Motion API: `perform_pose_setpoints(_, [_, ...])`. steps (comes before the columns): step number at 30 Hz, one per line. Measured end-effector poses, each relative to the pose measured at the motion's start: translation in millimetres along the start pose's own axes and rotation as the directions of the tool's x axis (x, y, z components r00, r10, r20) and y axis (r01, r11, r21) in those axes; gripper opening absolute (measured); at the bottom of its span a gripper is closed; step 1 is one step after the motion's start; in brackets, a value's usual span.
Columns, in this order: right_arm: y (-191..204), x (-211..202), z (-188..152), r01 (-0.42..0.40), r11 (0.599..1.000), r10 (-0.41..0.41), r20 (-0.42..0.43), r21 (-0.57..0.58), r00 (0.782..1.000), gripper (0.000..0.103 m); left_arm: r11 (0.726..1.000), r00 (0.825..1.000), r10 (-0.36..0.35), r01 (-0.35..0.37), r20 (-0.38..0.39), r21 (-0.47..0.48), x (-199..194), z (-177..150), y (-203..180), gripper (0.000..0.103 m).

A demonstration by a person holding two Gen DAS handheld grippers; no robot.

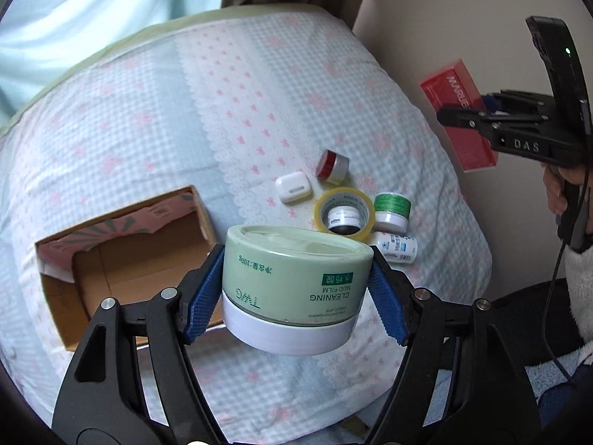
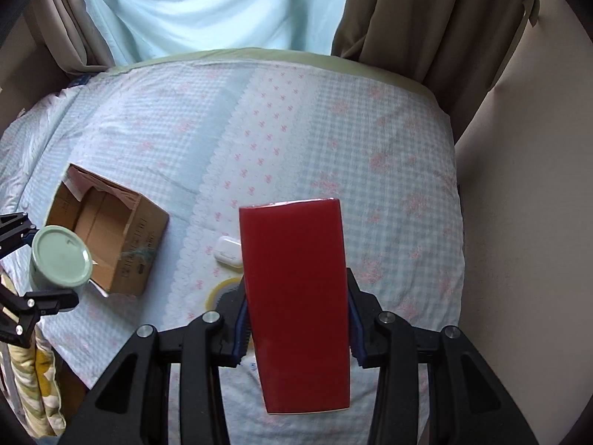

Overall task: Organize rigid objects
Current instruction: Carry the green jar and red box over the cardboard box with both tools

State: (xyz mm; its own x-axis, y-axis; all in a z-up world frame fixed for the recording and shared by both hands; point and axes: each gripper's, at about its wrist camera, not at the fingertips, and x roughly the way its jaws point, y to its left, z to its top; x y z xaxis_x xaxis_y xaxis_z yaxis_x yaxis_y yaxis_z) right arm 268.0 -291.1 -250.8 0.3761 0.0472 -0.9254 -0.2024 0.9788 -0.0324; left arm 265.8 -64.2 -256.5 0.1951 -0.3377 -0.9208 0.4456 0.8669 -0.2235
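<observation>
The left gripper (image 1: pixel 296 289) pinches a pale green jar (image 1: pixel 292 289) upside down between its blue pads, held above the checked bedspread (image 1: pixel 148 111). Just left of it an open cardboard box (image 1: pixel 122 259) lies on the bed. Beyond, close together, sit a tape roll (image 1: pixel 344 213), a white earbud case (image 1: pixel 292 187), and small jars. The right gripper (image 2: pixel 296 330) clamps a red box (image 2: pixel 296 304) above the bedspread, near the bed's right side.
</observation>
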Motion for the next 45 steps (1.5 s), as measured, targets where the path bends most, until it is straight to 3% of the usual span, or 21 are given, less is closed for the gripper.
perform_pose_setpoints(7, [93,-57,15,-0.077,0.996,0.073,0.077,0.049,0.994,0.039,0.998,0.997,0.019,-0.015,0.079,-0.056,-69,-28,77,0.070])
perform_pose_setpoints(12, [174,-65,25,-0.109,0.992,0.102,0.094,0.069,0.990,0.039,0.998,0.996,0.033,-0.028,0.078,-0.064,-90,-50,143,0.070])
perform_pose_setpoints(18, [252,-41,29,-0.163,0.975,0.156,0.062,0.154,0.986,0.039,0.995,0.999,0.040,-0.039,0.017,-0.092,-80,-78,215,0.070])
perform_pose_setpoints(24, [305,-5,33,-0.212,0.950,0.215,0.010,0.229,0.976,0.039,0.990,0.998,0.043,-0.049,-0.042,-0.135,-59,-97,266,0.070])
perform_pose_setpoints(28, [328,25,39,-0.184,0.966,0.198,-0.060,0.183,0.978,0.039,0.982,0.997,0.031,-0.045,-0.075,-0.185,-35,-96,290,0.070])
perform_pose_setpoints(34, [334,81,50,-0.152,0.975,0.176,-0.148,0.159,0.973,0.039,0.978,0.989,0.024,-0.054,-0.148,-0.199,11,-80,307,0.070])
perform_pose_setpoints(38, [333,119,56,-0.128,0.981,0.156,-0.203,0.142,0.967,0.039,0.979,0.977,0.038,-0.079,-0.211,-0.190,49,-68,313,0.070])
perform_pose_setpoints(45, [336,179,56,-0.094,0.993,0.108,-0.255,0.066,0.961,0.039,0.960,0.953,0.041,-0.121,-0.300,-0.251,106,-54,325,0.070])
